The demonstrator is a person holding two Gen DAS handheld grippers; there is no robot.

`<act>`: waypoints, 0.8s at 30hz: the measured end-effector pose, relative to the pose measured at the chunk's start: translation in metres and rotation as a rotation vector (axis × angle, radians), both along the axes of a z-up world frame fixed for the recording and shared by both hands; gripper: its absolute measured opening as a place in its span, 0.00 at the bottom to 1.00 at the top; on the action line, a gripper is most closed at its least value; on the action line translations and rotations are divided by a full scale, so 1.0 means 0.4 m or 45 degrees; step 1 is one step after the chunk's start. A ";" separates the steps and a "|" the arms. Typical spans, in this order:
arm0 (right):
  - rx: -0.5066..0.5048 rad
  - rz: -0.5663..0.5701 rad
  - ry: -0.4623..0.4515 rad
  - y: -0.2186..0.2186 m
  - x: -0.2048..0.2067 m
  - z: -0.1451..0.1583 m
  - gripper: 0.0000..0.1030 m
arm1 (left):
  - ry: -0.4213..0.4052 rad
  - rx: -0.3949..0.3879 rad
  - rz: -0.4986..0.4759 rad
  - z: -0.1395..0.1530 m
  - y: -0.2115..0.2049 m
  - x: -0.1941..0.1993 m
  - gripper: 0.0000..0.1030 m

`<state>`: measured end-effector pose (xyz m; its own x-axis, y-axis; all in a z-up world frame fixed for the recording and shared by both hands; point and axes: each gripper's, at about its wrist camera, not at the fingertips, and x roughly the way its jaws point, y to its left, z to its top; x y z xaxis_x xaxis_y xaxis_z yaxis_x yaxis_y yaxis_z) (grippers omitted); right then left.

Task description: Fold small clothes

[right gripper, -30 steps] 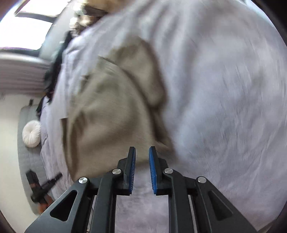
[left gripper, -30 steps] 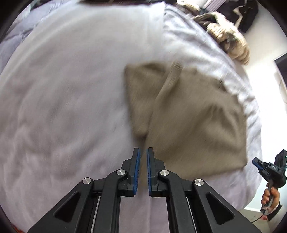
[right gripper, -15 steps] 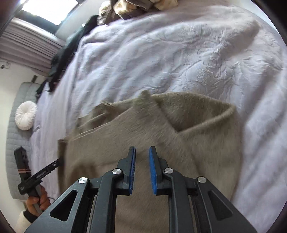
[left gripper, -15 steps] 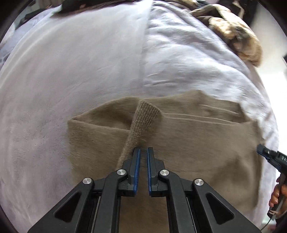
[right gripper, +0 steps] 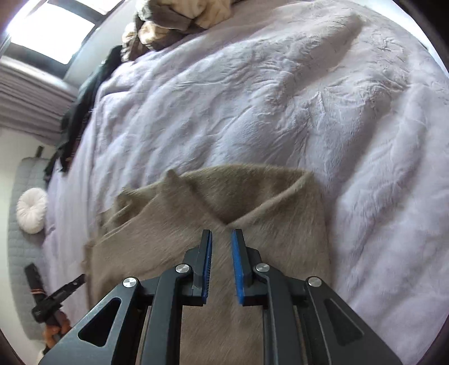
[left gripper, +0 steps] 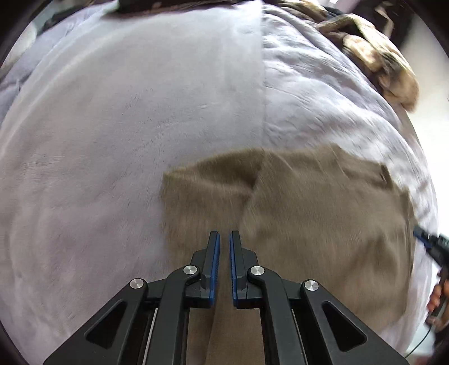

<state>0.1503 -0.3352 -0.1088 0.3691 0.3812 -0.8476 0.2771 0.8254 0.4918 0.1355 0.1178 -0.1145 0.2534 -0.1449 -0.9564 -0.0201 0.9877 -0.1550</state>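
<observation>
A tan knit sweater (left gripper: pixel 308 213) lies flat on the pale lilac bedspread (left gripper: pixel 140 126), its sleeves folded in over the body. It also shows in the right wrist view (right gripper: pixel 252 224). My left gripper (left gripper: pixel 223 238) hovers over the sweater's left part, jaws nearly together with a narrow gap and nothing between them. My right gripper (right gripper: pixel 221 238) hovers over the sweater where the folded sleeves meet, jaws slightly apart and empty. The other gripper shows at the edge of each view, the right one in the left wrist view (left gripper: pixel 432 247) and the left one in the right wrist view (right gripper: pixel 56 297).
A heap of beige and dark clothes (left gripper: pixel 376 53) lies at the far end of the bed, also in the right wrist view (right gripper: pixel 168 22). Dark garments (right gripper: pixel 81 106) hang off the bed's edge. A round white cushion (right gripper: pixel 32 210) sits on a grey mat on the floor.
Both grippers swung in from the bed's side over the sweater. In the last half second the left view shifted left and the right gripper moved slightly closer. The sweater stays flat.
</observation>
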 end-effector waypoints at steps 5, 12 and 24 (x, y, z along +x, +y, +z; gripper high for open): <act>0.037 0.137 0.019 0.076 -0.131 0.021 0.17 | 0.006 -0.041 -0.063 0.032 -0.039 -0.132 0.07; -0.002 0.157 0.171 0.082 -0.311 -0.082 0.16 | 0.115 -0.044 -0.003 -0.063 -0.022 -0.246 0.07; 0.035 0.040 0.188 0.025 -0.361 -0.013 0.23 | 0.189 0.020 -0.014 -0.025 -0.058 -0.319 0.07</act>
<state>0.0057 -0.3250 -0.1140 0.2291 0.4143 -0.8809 0.3225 0.8215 0.4702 0.0079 0.0947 -0.1246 0.1074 -0.1313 -0.9855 -0.0308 0.9903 -0.1353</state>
